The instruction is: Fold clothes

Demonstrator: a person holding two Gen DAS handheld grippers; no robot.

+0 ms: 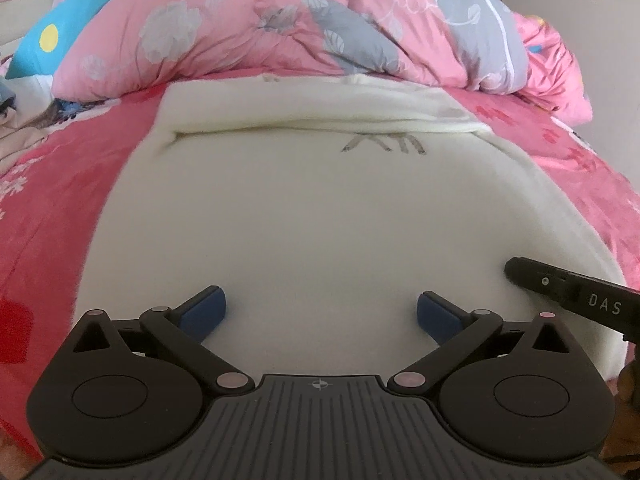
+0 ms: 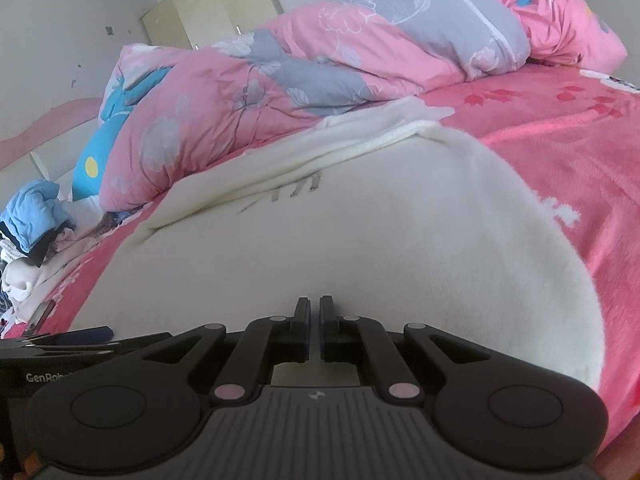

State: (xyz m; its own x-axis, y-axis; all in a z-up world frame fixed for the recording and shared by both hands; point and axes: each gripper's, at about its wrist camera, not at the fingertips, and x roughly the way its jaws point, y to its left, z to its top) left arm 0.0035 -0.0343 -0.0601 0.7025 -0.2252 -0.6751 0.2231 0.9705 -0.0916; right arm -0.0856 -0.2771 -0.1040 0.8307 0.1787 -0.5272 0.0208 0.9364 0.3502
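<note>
Pink bed sheet [image 1: 60, 208] fills the frame, with a crumpled duvet [image 1: 240, 24] at the top. At the centre lies the cream garment [image 1: 304, 220], folded. Left gripper [image 1: 321, 312] stands wide over it, empty; right gripper [image 2: 314, 312] is closed at its near edge.

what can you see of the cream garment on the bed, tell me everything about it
The cream garment looks like soft, fuzzy knit or fleece, plain except for a small grey mark near its far end. It lies flat on the pink bed sheet, folded over, with a layered edge across the far side next to the bunched pink and grey quilt. The open left gripper and the shut right gripper sit at its near edge.
</note>
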